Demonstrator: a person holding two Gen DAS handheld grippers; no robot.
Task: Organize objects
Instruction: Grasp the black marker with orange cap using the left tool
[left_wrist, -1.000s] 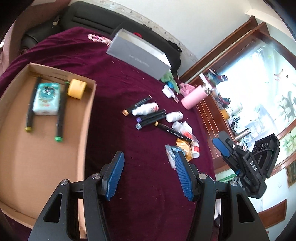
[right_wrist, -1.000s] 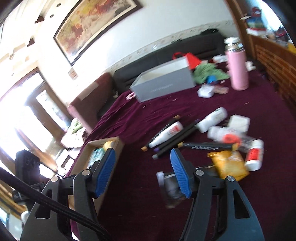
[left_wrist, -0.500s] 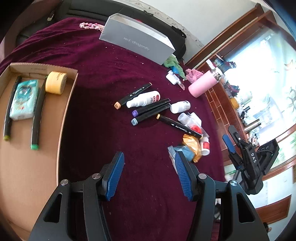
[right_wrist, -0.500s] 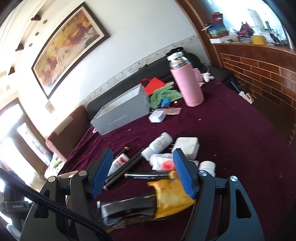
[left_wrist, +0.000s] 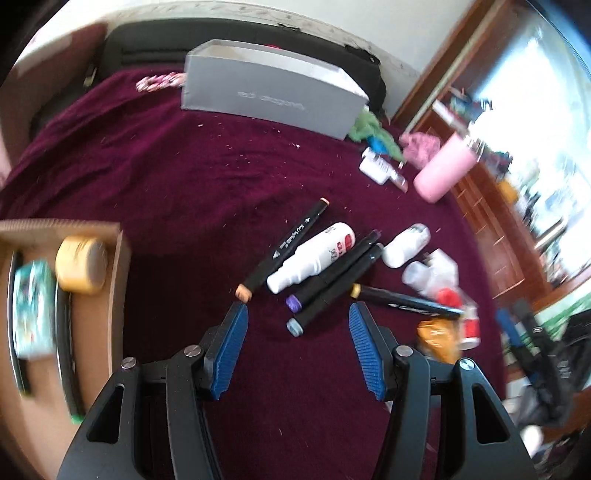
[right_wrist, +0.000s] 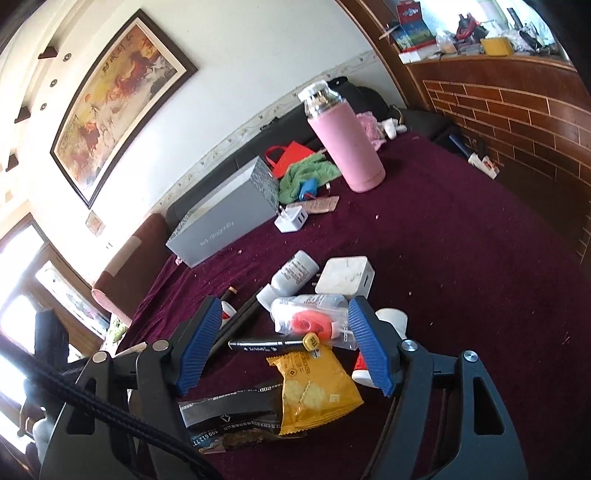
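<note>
On the maroon cloth lies a heap: black markers (left_wrist: 332, 280) with purple, grey and orange caps, a white spray bottle (left_wrist: 314, 258) and small white bottles (left_wrist: 404, 242). My left gripper (left_wrist: 297, 314) hovers open just short of the marker ends, holding nothing. My right gripper (right_wrist: 283, 308) is low over the other side of the heap, its jaws opening. Between its fingers, untouched, lie a clear packet with a red item (right_wrist: 314, 321), a yellow-capped marker (right_wrist: 266, 345) and a yellow snack packet (right_wrist: 314, 391). A black wrapper (right_wrist: 229, 410) lies beside them.
A cardboard box (left_wrist: 122, 258) at the left holds a yellow tape roll (left_wrist: 81, 269), a tissue pack (left_wrist: 33, 306) and markers. A grey carton (left_wrist: 269, 92), a pink flask (right_wrist: 347, 144), a green cloth (right_wrist: 306, 173) and white chargers (right_wrist: 347, 277) sit behind the heap.
My left gripper has swung away from the cardboard box and closer to the markers. My right gripper has dropped and turned onto the heap, and its jaws have widened slightly.
</note>
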